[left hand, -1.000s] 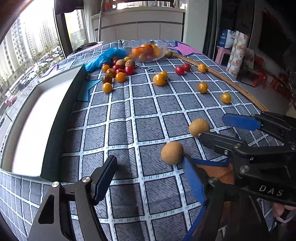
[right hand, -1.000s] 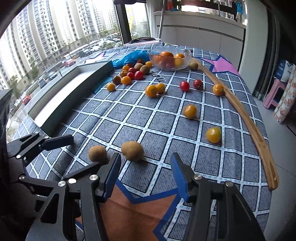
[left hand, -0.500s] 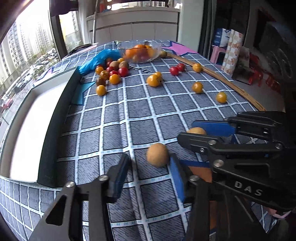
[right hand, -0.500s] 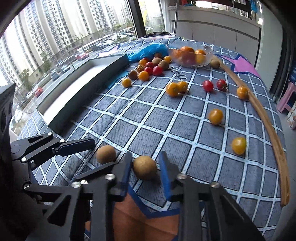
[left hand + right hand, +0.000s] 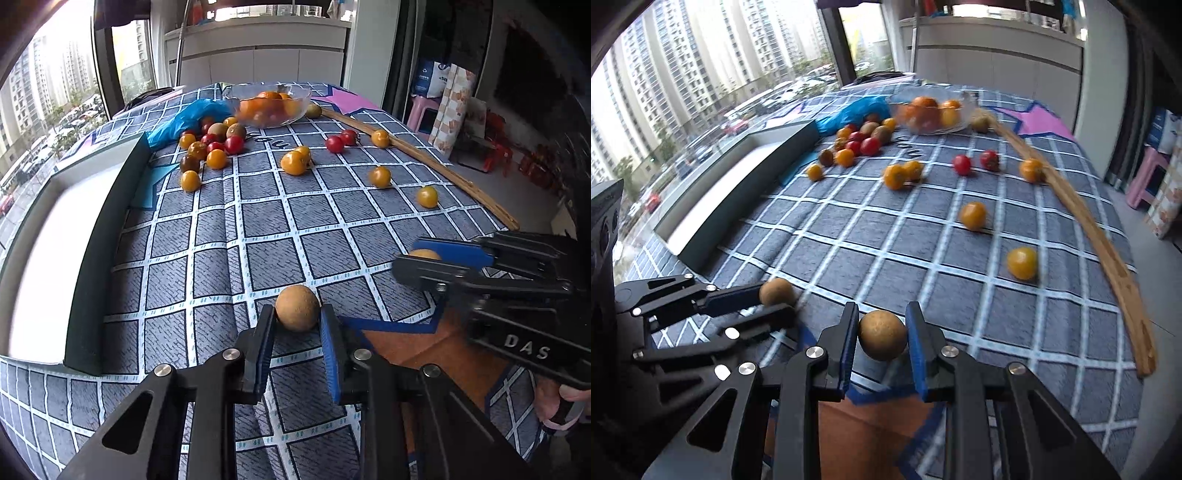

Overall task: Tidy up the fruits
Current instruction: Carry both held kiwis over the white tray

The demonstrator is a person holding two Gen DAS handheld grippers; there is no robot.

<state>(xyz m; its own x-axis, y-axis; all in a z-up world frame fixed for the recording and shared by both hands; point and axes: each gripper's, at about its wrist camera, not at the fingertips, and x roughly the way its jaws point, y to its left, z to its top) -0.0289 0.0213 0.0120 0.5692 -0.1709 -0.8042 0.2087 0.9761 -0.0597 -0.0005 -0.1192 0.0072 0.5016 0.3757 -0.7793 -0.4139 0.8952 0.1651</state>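
Observation:
Two brown round fruits lie near the front of the checked blue cloth. My left gripper (image 5: 297, 314) is closing on one brown fruit (image 5: 296, 307), and both blue pads touch its sides. In the right wrist view this left gripper (image 5: 777, 301) comes in from the left with its fruit (image 5: 776, 291) at the fingertips. My right gripper (image 5: 882, 314) is shut on the other brown fruit (image 5: 882, 339). The left wrist view shows that right gripper (image 5: 410, 258) at the right, its fruit (image 5: 424, 254) mostly hidden.
A glass bowl (image 5: 267, 105) of orange fruit stands at the back beside a blue bag (image 5: 188, 118). Several red and yellow tomatoes (image 5: 293, 162) lie scattered. A dark-walled white tray (image 5: 92, 229) runs along the left. A wooden strip (image 5: 424, 158) borders the right.
Both grippers went from wide open to closed around a brown fruit each. The right gripper closed first, the left followed.

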